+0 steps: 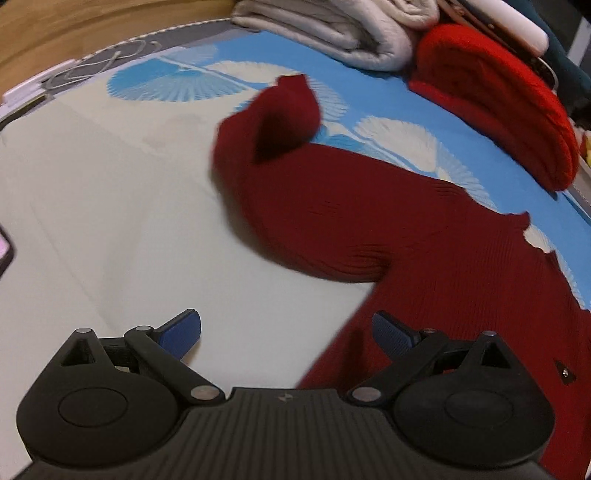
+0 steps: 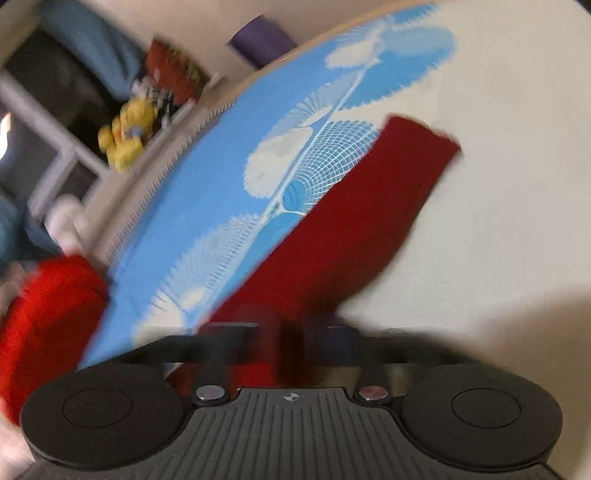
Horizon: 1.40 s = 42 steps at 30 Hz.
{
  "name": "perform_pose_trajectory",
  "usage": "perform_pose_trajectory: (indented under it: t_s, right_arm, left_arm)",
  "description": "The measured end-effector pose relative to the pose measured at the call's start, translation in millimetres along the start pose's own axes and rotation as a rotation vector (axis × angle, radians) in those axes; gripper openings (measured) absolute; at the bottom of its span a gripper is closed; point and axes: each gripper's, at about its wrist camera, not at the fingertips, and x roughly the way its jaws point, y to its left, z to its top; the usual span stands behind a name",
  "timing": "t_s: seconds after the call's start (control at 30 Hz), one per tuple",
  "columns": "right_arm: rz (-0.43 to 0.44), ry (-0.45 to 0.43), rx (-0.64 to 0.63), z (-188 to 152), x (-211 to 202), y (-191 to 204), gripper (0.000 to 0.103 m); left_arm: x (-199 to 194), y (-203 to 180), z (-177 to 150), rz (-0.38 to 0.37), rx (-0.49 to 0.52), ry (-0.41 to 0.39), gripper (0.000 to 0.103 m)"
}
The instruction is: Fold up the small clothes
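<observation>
I am holding my left gripper [image 1: 286, 332] low over a bedsheet [image 1: 110, 221] that is cream on one side and blue with white fan shapes on the other; its two blue-padded fingers [image 1: 183, 332] are standing wide apart with nothing between them; one finger is hovering over bare cream sheet and the other over the edge of a dark red ribbed sweater [image 1: 424, 258]. The sweater is lying spread on the sheet, its body running off to the right of this view and one sleeve [image 1: 280, 155] bending up and away, the cuff folding back over itself. Beyond it, at the far edge, a bright red knit garment [image 1: 498, 110] is sitting folded beside a pile of folded grey cloth [image 1: 332, 33]; they are near each other, well apart from the sweater's body.

In the blurred right wrist view, my right gripper [image 2: 288, 332] is closing on dark red sweater [image 2: 351, 221] fabric, which is bunching between its narrow-set fingers; a long sleeve is stretching away across the sheet [image 2: 517, 184]. A yellow toy [image 2: 127, 136] is sitting on a shelf beyond the bed.
</observation>
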Motion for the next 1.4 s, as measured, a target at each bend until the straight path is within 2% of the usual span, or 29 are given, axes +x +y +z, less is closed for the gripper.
perform_pose_trajectory:
  t_s: [0.03, 0.1, 0.13, 0.2, 0.27, 0.3, 0.33, 0.37, 0.4, 0.43, 0.47, 0.57, 0.7, 0.8, 0.87, 0.9, 0.97, 1.0, 1.13, 1.17, 1.23, 1.33, 1.4]
  right_arm:
    - [0.008, -0.052, -0.011, 3.2, -4.8, -2.6, 0.012]
    - [-0.002, -0.238, -0.098, 14.8, -26.1, 1.3, 0.012]
    - [0.004, -0.279, -0.112, 24.3, -33.4, 2.3, 0.012]
    - [0.045, -0.256, -0.067, 37.4, -33.0, -4.3, 0.013]
    - [-0.052, -0.242, -0.060, 33.6, -22.4, -11.5, 0.026]
    - [-0.106, -0.225, -0.049, 29.7, -16.7, -17.1, 0.052]
    - [-0.167, -0.183, -0.018, 27.7, -8.7, -24.7, 0.070]
    - [-0.173, -0.172, 0.006, 26.5, -6.4, -31.8, 0.070]
    - [-0.162, -0.200, 0.002, 25.9, -11.2, -32.4, 0.076]
    - [-0.208, -0.193, -0.005, 28.9, -15.1, -28.5, 0.083]
    - [-0.241, -0.182, -0.004, 32.7, -20.1, -24.9, 0.083]
    - [-0.198, -0.207, 0.034, 40.3, -51.3, -11.9, 0.083]
    - [-0.054, -0.106, -0.057, 38.4, -102.8, 31.4, 0.083]
    - [0.138, 0.013, -0.258, -1.7, -141.8, 77.1, 0.079]
    - [0.197, 0.075, -0.437, -48.0, -158.6, 98.9, 0.064]
    - [0.188, 0.111, -0.550, -74.3, -161.2, 108.6, 0.057]
    - [0.162, 0.188, -0.694, -115.3, -155.3, 118.0, 0.045]
    - [0.141, 0.237, -0.742, -131.5, -149.6, 119.7, 0.034]
    - [-0.014, 0.366, -0.915, -191.0, -132.9, 103.3, 0.028]
    - [0.005, 0.317, -0.955, -200.4, -146.1, 100.2, 0.028]
    - [-0.014, 0.315, -1.033, -209.3, -167.7, 96.1, 0.028]
    - [-0.028, 0.382, -0.945, -209.1, -202.1, 71.3, 0.029]
    - [-0.034, 0.384, -0.936, -213.2, -224.0, 52.1, 0.029]
  left_arm:
    - [-0.1, -3.4, 0.3, -0.006, 0.006, -0.010, 0.100]
    - [-1.1, -10.7, -0.2, -0.018, 0.025, -0.029, 0.100]
    - [-1.1, -13.7, -0.6, -0.024, 0.035, -0.029, 0.100]
    - [-1.2, -18.8, -1.2, -0.041, 0.055, -0.026, 0.100]
    - [-0.9, -20.9, -1.2, -0.042, 0.068, -0.019, 0.100]
    - [-2.0, -21.2, -2.1, -0.045, 0.072, -0.016, 0.100]
    - [-3.2, -21.3, -2.2, -0.050, 0.074, -0.013, 0.100]
    - [-4.4, -21.8, -1.1, -0.057, 0.075, -0.011, 0.100]
    - [-6.0, -21.7, 0.6, -0.066, 0.076, -0.011, 0.100]
    - [-8.4, -21.6, 1.2, -0.071, 0.078, -0.011, 0.100]
    - [-11.0, -21.9, 1.5, -0.077, 0.084, -0.011, 0.100]
    - [-18.9, -26.1, 1.0, -0.100, 0.120, -0.005, 0.100]
    - [-33.1, -34.2, -1.5, -0.143, 0.169, -0.007, 0.101]
    - [-48.4, -37.0, -5.1, -0.179, 0.187, -0.028, 0.101]
    - [-56.1, -36.4, -7.8, -0.200, 0.194, -0.031, 0.101]
    - [-59.9, -35.8, -9.3, -0.209, 0.200, -0.032, 0.101]
    - [-67.6, -33.9, -12.1, -0.219, 0.214, -0.039, 0.101]
    - [-70.4, -33.1, -13.0, -0.222, 0.220, -0.042, 0.101]
    - [-77.3, -27.3, -18.0, -0.233, 0.257, -0.029, 0.102]
    - [-78.1, -25.1, -18.8, -0.236, 0.267, -0.022, 0.102]
    - [-80.4, -20.2, -20.4, -0.237, 0.276, -0.012, 0.102]
    - [-84.6, -15.7, -21.4, -0.246, 0.269, -0.002, 0.102]
    - [-91.6, -14.7, -22.5, -0.260, 0.261, -0.004, 0.102]
